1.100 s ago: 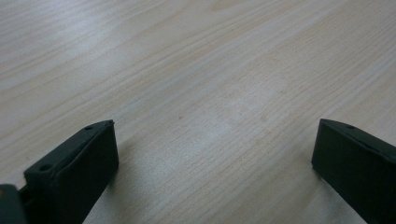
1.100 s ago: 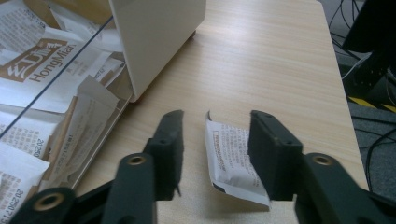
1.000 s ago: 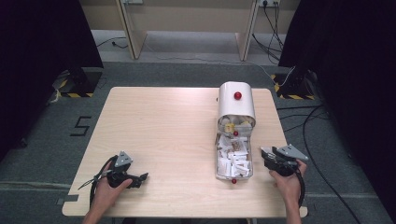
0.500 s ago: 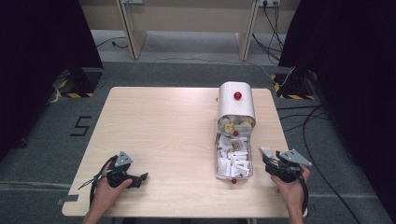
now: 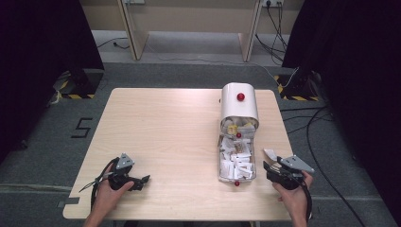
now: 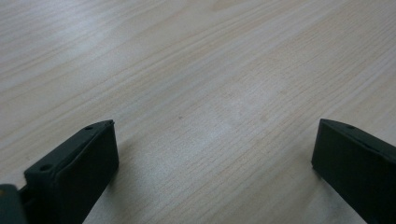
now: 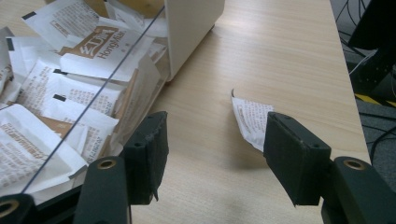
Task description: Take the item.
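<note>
Resting on a pale wooden table, a person's two hand-held black grippers sit near the edge closest to the person. The right gripper, at about four o'clock on the table, has just been opening its jaws; they now stand apart, and a small white paper sachet with printed text lies flat on the wood just beyond them, beside the right-hand jaw and seemingly free of its pad. At about nine o'clock from this gripper stands a clear plastic box heaped with similar white and brown sachets, its white rounded lid with a red knob lying farther away at twelve o'clock. The loose sachet looks light, thin and floppy, likely to slide or crumple, so pinching one short edge squarely seems safest. Its long axis runs from roughly eleven to five o'clock in the right gripper view, one curled corner pointing away. The left gripper, at seven o'clock on the table, is open wide over bare wood, holding nothing.
</note>
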`<state>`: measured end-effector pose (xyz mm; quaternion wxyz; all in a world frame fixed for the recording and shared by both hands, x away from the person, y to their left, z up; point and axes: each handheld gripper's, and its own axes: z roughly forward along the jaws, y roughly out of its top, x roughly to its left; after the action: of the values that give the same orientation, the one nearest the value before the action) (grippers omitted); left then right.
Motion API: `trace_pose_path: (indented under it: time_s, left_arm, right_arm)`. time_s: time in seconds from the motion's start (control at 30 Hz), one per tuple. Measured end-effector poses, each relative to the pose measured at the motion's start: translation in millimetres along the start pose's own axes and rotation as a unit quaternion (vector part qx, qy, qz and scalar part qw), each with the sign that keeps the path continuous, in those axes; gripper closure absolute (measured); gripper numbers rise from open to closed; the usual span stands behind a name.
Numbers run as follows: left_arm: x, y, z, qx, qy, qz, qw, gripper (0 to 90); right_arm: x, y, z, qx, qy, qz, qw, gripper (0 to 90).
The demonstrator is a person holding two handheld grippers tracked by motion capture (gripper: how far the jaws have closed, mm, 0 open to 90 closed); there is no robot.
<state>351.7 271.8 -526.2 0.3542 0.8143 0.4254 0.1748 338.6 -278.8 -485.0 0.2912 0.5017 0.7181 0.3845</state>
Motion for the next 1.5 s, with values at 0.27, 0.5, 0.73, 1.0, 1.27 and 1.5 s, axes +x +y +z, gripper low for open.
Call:
trace_pose_path:
  time_s: [0.27,0.5,0.73,1.0,1.27,1.5]
  left_arm:
    - [0.0,0.0,0.0,0.0,0.0,0.0,1.0,0.0]
    - [0.0,0.0,0.0,0.0,0.0,0.0,1.0,0.0]
    - [-0.1,0.0,0.0,0.0,0.0,0.0,1.0,0.0]
    - [-0.2,-0.1,0.0,-0.001,0.0,0.0,1.0,0.0]
    - [-0.1,-0.1,0.1,-0.001,0.0,0.0,1.0,0.0]
    - [-0.2,-0.1,0.0,-0.001,0.0,0.0,1.0,0.0]
  right_arm:
    - [4.8,-1.4,-5.4,-0.001,0.002,0.002,1.0,40.8]
    - [6.6,-5.1,-10.4,-0.001,0.002,0.002,1.0,40.7]
    - [9.0,-9.6,-16.3,-0.002,0.002,0.0,1.0,40.6]
    - [11.7,-15.6,-17.4,0.003,0.003,-0.001,1.0,40.2]
    - [14.1,-22.0,-18.9,0.008,0.007,0.001,0.9999,38.9]
    - [18.4,-27.4,-19.0,0.016,0.007,-0.003,0.9998,34.0]
